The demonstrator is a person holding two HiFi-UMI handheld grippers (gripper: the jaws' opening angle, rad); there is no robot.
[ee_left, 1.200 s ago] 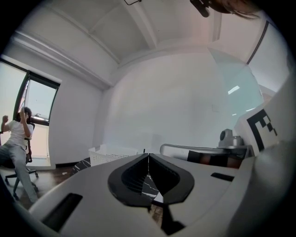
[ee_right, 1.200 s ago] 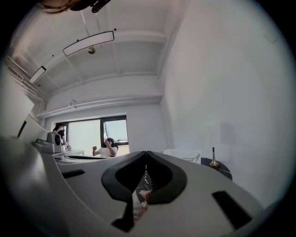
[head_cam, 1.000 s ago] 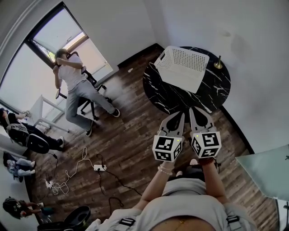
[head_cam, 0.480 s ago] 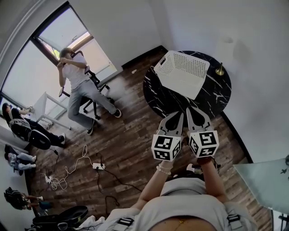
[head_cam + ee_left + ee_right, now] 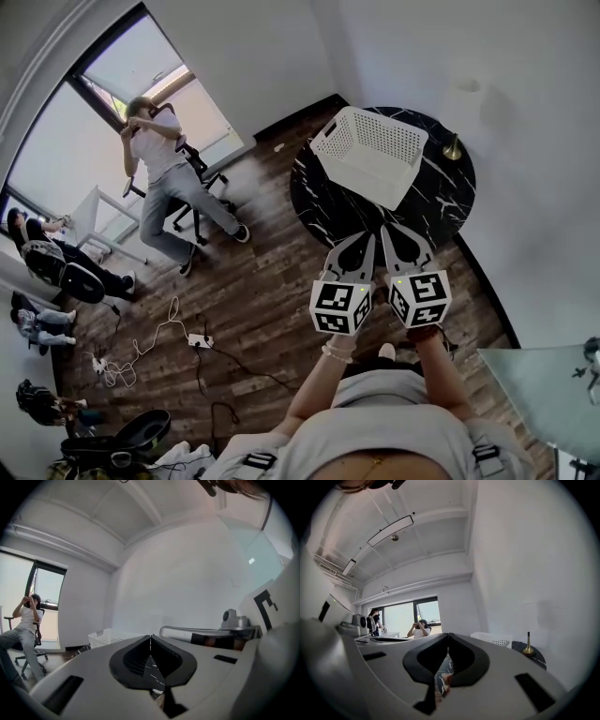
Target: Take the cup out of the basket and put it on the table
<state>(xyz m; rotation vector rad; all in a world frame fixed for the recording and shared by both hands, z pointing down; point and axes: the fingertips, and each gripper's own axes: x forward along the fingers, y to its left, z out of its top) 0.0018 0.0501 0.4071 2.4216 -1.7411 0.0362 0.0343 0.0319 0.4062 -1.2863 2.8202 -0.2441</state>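
Note:
A white perforated basket (image 5: 368, 153) stands on a round black marble table (image 5: 441, 211). No cup shows in any view; the basket's inside looks plain white from above. My left gripper (image 5: 368, 240) and right gripper (image 5: 386, 231) are held side by side at the table's near edge, short of the basket, both shut with nothing between the jaws. In the left gripper view the shut jaws of the left gripper (image 5: 151, 638) point past the basket (image 5: 105, 637). The right gripper view has the right gripper (image 5: 448, 635) shut, with the basket (image 5: 492, 639) to its right.
A small brass stand (image 5: 453, 147) sits on the table beside the basket, near the wall. A person sits on an office chair (image 5: 164, 169) by the window. Cables and a power strip (image 5: 197, 340) lie on the wooden floor to the left.
The table and basket have shifted slightly left and nearer in the head view. Both grippers stay shut and side by side, now over the table's near edge.

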